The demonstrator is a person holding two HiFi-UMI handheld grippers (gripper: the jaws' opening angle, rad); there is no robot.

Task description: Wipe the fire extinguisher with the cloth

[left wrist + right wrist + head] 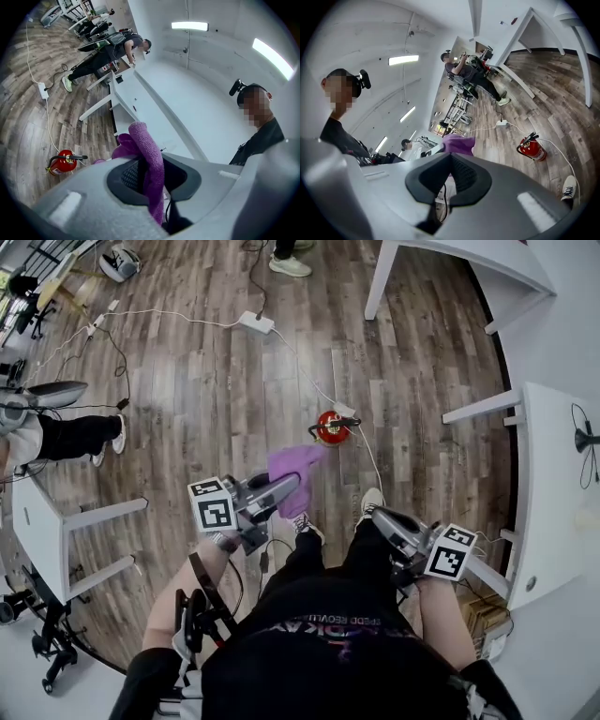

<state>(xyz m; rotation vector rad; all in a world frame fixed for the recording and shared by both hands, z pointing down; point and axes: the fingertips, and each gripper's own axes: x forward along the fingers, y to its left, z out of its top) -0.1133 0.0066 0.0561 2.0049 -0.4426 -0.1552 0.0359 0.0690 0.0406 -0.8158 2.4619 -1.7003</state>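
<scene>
While cloth (296,471) bunches purple, fire extinguisher (328,428) red; black-handled

Left tool (292,486) held out front, roughly level, jaws clamped on purple cloth (146,150). Right tool (382,518) held lower on the right side, tipped slightly down, jaws together, nothing between them. Both forearms (192,582) bare, elbows bent.

no legible text or labels
</scene>
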